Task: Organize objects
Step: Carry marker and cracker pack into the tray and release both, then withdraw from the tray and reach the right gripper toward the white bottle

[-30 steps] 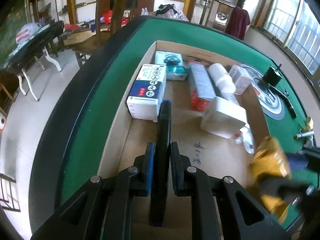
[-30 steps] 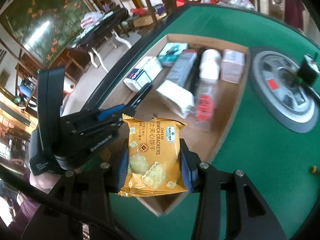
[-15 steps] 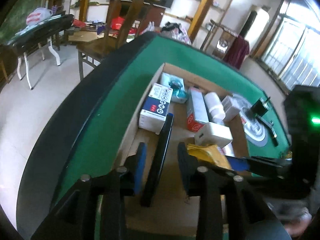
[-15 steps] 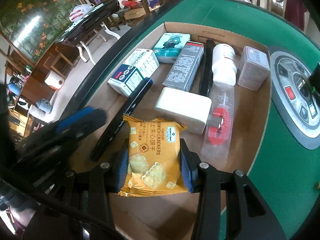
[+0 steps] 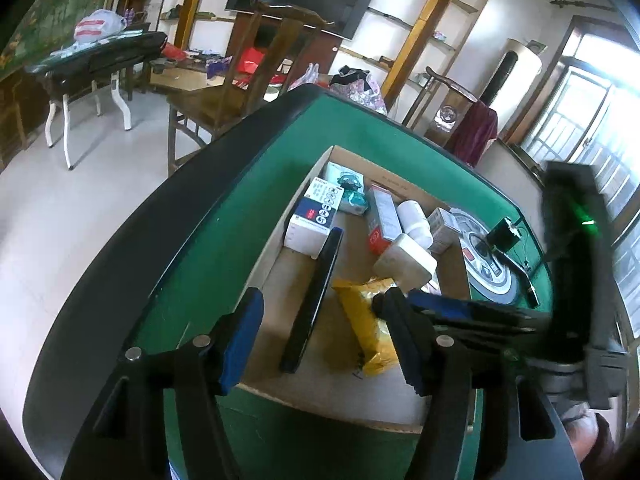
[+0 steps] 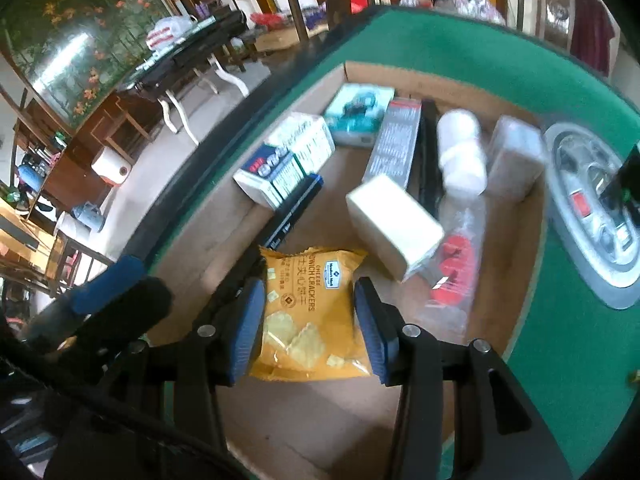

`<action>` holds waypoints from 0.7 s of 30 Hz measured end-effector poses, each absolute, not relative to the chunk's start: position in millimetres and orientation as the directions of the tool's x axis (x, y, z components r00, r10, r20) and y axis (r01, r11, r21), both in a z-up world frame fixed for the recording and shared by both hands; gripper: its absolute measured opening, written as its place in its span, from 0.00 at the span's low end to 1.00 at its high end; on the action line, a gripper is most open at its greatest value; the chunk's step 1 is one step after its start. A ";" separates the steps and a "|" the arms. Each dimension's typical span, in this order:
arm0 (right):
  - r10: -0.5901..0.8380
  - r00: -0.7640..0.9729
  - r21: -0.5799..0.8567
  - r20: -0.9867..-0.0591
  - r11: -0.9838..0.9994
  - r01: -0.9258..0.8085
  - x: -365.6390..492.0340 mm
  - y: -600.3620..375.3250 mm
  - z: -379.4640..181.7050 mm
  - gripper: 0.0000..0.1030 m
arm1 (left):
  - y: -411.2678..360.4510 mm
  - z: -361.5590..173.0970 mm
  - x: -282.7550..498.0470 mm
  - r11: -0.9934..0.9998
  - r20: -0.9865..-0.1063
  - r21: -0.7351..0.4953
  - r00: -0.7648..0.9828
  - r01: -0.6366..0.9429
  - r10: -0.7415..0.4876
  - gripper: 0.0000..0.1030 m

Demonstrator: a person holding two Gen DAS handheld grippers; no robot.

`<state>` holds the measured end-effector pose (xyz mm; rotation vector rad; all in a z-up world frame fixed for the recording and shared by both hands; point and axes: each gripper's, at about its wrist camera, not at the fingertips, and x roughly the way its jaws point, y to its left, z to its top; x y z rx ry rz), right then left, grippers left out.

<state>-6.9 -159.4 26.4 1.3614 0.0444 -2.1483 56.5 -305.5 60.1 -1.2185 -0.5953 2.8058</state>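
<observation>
A shallow cardboard box [image 5: 276,258] lies on the green table and holds several items. My left gripper [image 5: 324,340] is open and empty above the box's near edge. A long black flat bar [image 5: 314,300] lies in the box ahead of it, free of the fingers. My right gripper [image 6: 310,320] is shut on a yellow cheese cracker packet [image 6: 310,312] and holds it low over the box floor [image 6: 320,420]. The packet [image 5: 366,320] and the right gripper [image 5: 404,312] also show in the left wrist view. The black bar [image 6: 294,214] shows in the right wrist view too.
In the box: a white and blue carton [image 6: 286,158], a teal pack [image 6: 358,114], a grey carton [image 6: 394,142], a white bottle [image 6: 460,152], a cream block [image 6: 392,224], a clear pack with red parts [image 6: 454,272]. A round grey dial [image 6: 596,208] sits in the table at the right.
My left gripper has opened, let go of the black bar and drawn back. My right gripper has carried the cracker packet over the box and lower.
</observation>
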 end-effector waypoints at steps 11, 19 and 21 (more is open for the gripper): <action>-0.422 -0.479 0.195 -0.770 -0.870 0.452 27.6 -107.5 61.3 0.58 | -273.8 62.0 92.5 -0.936 -0.691 -0.325 -0.709 0.135 0.137 0.60; -0.373 -0.530 0.223 -0.761 -0.919 0.326 29.4 -24.2 60.4 0.58 | -224.1 70.0 97.9 -0.953 -0.688 -0.302 -0.696 0.015 0.207 0.60; -0.359 -0.550 0.237 -0.754 -0.929 0.283 30.0 3.2 60.5 0.58 | -208.7 71.8 98.5 -0.954 -0.692 -0.298 -0.685 -0.018 0.229 0.60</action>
